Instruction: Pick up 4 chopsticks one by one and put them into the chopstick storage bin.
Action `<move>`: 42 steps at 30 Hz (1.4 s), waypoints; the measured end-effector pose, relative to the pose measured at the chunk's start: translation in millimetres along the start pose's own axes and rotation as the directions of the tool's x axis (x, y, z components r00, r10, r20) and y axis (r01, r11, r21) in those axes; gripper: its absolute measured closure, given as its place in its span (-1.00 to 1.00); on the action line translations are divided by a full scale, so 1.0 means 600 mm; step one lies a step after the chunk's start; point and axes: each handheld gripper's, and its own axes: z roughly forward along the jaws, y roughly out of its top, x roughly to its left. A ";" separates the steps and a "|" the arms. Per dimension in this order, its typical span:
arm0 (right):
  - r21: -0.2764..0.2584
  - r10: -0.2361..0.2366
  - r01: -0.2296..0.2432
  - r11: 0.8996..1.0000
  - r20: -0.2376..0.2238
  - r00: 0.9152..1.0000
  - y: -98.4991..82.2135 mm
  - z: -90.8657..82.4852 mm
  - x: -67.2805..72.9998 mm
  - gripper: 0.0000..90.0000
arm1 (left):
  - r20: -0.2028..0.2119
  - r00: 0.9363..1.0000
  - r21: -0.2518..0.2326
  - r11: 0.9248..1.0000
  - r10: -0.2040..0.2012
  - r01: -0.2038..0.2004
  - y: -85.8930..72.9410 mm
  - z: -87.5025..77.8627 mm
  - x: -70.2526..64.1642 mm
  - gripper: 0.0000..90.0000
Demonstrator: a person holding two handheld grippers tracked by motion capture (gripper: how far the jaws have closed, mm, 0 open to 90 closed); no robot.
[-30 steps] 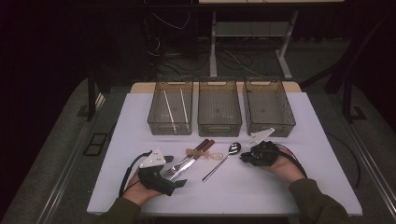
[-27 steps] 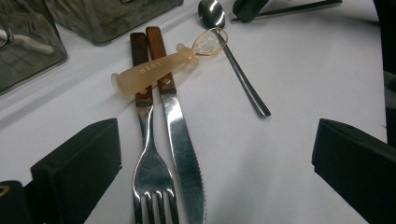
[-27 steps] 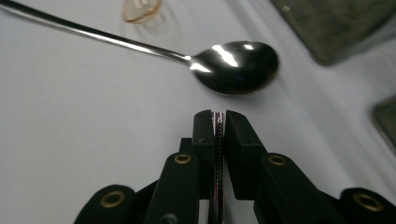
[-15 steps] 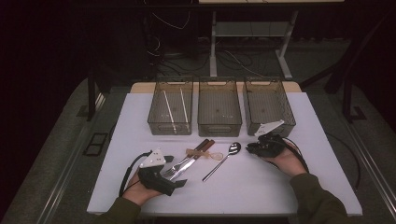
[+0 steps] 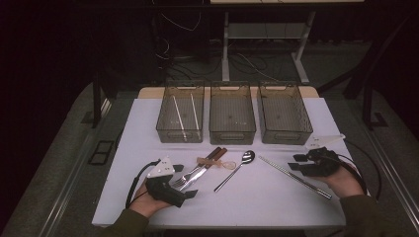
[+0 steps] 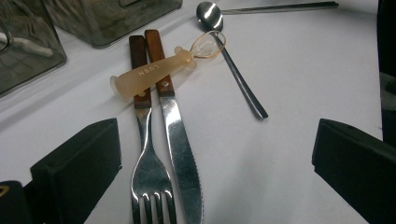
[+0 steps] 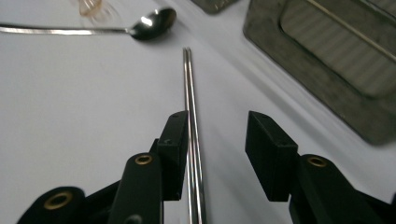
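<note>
The pair of metal chopsticks (image 5: 295, 177) lies flat on the white table (image 5: 257, 202), side by side and touching, slanting from just below the right-hand bin (image 5: 284, 112) down toward your right hand. Your right gripper (image 5: 299, 163) sits over their near end: in the right gripper view the chopsticks (image 7: 193, 140) run between its jaws, right against the inner face of the left one, while the other jaw stands clear of them. Those jaws have just been opening and are now parted, so the sticks rest on the table rather than in a pinch. To the left of the chopsticks lies a spoon (image 5: 236, 168), its bowl pointing toward the bins. Next to that are a fork (image 5: 190, 175) and a knife (image 5: 206, 163) with wooden handles, lying together, and a small pale plastic baby spoon (image 6: 154, 72) rests across both handles. Your left gripper (image 5: 184, 180) rests on the table at the fork's tines, its jaws spread wide on either side of the fork (image 6: 148, 172) and knife (image 6: 180, 140) and touching neither. Along the far edge stand three clear bins in a row; the left bin (image 5: 181, 112) has another pair of chopsticks (image 5: 186, 116) in it, and the middle bin (image 5: 232, 112) stands between the two.
</note>
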 end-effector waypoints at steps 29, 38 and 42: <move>0.170 -0.010 0.023 0.985 -0.078 0.997 -0.079 -0.027 -0.011 0.80 | -0.001 1.000 0.003 1.000 -0.003 0.003 -0.001 0.001 0.000 -1.00; 0.179 -0.022 0.035 0.983 -0.077 0.997 -0.079 -0.025 -0.013 0.82 | -0.002 1.000 0.003 1.000 -0.003 0.003 -0.001 0.001 0.000 -1.00; 0.196 -0.029 0.044 0.980 -0.077 0.997 -0.076 -0.022 -0.013 0.82 | -0.002 1.000 0.004 1.000 -0.003 0.003 0.000 0.001 0.000 -1.00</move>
